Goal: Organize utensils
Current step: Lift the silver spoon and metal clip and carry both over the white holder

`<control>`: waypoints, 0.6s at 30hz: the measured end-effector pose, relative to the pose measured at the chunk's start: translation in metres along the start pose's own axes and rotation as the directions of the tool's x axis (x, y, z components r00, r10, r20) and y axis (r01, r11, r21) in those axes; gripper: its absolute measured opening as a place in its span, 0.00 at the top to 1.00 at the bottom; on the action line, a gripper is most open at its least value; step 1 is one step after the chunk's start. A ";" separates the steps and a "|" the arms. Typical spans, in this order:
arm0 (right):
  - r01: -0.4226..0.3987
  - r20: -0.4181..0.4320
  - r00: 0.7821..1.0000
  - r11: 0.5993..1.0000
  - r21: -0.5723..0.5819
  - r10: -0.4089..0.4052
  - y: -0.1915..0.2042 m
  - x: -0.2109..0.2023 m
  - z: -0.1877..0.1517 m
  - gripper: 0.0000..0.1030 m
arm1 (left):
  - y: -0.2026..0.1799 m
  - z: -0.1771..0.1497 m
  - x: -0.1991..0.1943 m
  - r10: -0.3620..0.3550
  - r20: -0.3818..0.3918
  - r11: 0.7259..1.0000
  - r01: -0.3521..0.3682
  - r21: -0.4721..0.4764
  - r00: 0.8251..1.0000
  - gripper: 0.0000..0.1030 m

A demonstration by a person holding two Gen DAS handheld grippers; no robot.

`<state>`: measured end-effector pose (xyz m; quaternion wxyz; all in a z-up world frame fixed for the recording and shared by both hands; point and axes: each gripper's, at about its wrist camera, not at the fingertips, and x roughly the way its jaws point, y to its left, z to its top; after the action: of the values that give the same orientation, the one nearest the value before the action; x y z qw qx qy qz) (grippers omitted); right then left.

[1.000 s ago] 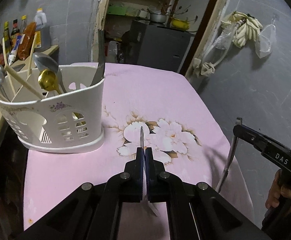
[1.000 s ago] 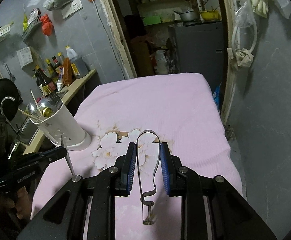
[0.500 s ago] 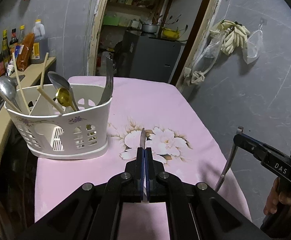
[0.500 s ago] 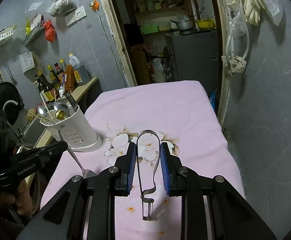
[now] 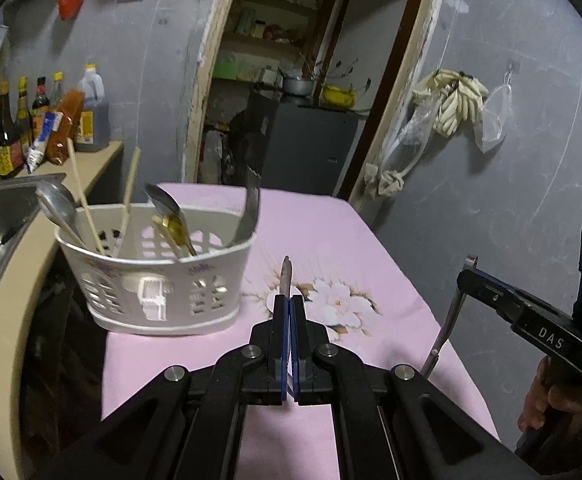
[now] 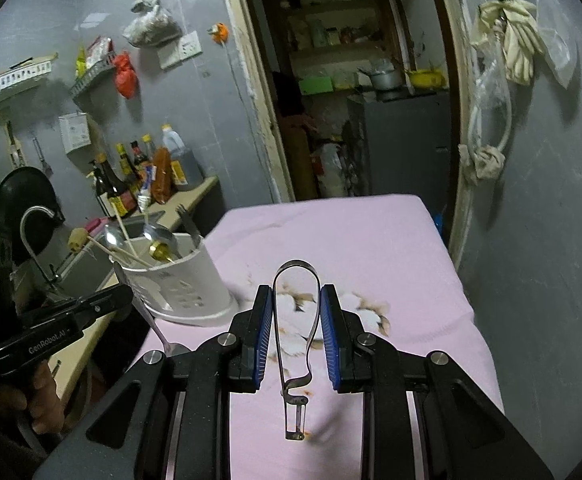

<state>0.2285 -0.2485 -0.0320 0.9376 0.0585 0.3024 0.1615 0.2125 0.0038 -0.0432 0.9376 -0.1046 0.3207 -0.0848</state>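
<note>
Above the pink floral tablecloth (image 5: 331, 220), the left gripper (image 5: 289, 304) is clamped shut on a spoon (image 6: 159, 328), its handle tip poking out between the pads. Beside it, the right gripper (image 6: 296, 312) pinches a looped metal peeler (image 6: 295, 332) between its blue pads. Left of both stands the white utensil basket (image 5: 151, 288), already holding spoons, chopsticks and a fork

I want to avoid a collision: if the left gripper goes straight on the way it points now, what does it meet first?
Probably the pink tablecloth near its flower print, just right of the white utensil basket. The left gripper points downward and holds a spoon; depth is uncertain.
</note>
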 end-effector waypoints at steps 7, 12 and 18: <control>-0.058 0.052 0.997 0.997 -0.040 0.060 0.032 -0.007 0.015 0.79 | 0.016 0.012 -0.030 0.026 0.066 1.000 -0.025 -0.013 0.997 0.98; -0.120 0.088 0.988 0.990 -0.075 0.126 0.055 -0.013 0.029 0.79 | 0.032 0.024 -0.054 0.057 0.116 0.998 -0.053 -0.041 0.992 0.98; -0.174 0.139 0.972 0.979 -0.107 0.188 0.079 -0.018 0.051 0.79 | 0.059 0.042 -0.078 0.096 0.179 0.993 -0.081 -0.088 0.979 0.98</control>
<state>0.2234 -0.1805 0.0353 0.9405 0.0534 0.2173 0.2557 0.1829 0.0837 0.0196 0.9608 -0.1354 0.2409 -0.0202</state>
